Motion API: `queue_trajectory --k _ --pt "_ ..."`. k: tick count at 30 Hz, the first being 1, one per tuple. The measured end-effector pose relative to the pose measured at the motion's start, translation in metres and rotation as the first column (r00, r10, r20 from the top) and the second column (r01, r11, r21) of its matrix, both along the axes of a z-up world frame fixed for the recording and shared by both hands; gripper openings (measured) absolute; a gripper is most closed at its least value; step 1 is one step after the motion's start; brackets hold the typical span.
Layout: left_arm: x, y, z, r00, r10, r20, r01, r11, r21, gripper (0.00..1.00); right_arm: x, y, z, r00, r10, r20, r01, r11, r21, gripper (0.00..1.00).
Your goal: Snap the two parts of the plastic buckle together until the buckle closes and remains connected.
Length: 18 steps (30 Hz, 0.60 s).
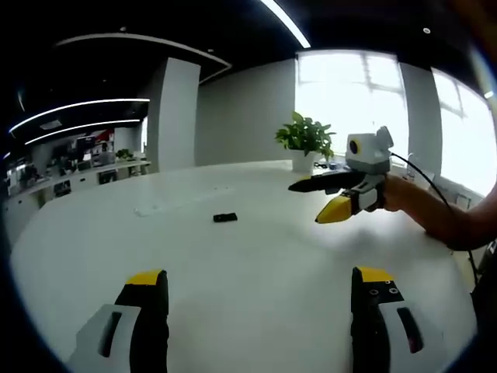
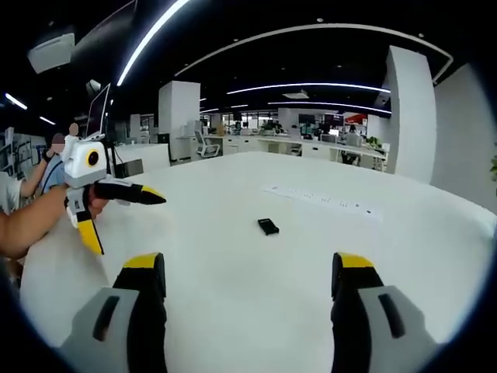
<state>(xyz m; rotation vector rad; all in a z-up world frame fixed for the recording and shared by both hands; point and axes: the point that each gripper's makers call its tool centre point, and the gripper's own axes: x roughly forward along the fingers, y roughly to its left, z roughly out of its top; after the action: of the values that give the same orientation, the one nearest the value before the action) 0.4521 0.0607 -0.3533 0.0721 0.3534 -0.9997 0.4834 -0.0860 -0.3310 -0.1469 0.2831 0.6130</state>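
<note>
While both grippers hang above the white table (image 1: 256, 264) with their jaws spread wide and nothing between them, the buckle (image 1: 225, 217) lies as a small dark piece flat on the tabletop, well ahead of each. In the left gripper view it sits beyond the left gripper (image 1: 260, 284), a little left of centre, its long axis running roughly across the view; the right gripper (image 1: 326, 198) hovers off to the right of it, jaws parted, held by a hand (image 1: 404, 194). In the right gripper view the buckle (image 2: 268, 226) lies nearly straight ahead of the right gripper (image 2: 248, 268), slightly angled, with the left gripper (image 2: 116, 210) raised at the left edge. Neither looks clearly nearer. Whether the dark piece is one half or both halves lying together is too small to tell.
</note>
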Motion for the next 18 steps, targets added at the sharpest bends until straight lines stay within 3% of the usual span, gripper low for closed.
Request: queue_trajectory --k 8,18 --pt "-0.004 -0.002 0.005 1.0 -0.007 0.003 0.007 1.0 -0.018 0.99 -0.009 -0.004 -0.003 1.0 -0.005 -0.003 0.005 1.0 0.007 0.88" --pt "-0.002 -0.003 -0.001 1.0 -0.013 -0.006 0.013 1.0 -0.002 0.99 -0.021 -0.01 -0.005 1.0 -0.017 -0.001 0.017 1.0 0.022 0.89"
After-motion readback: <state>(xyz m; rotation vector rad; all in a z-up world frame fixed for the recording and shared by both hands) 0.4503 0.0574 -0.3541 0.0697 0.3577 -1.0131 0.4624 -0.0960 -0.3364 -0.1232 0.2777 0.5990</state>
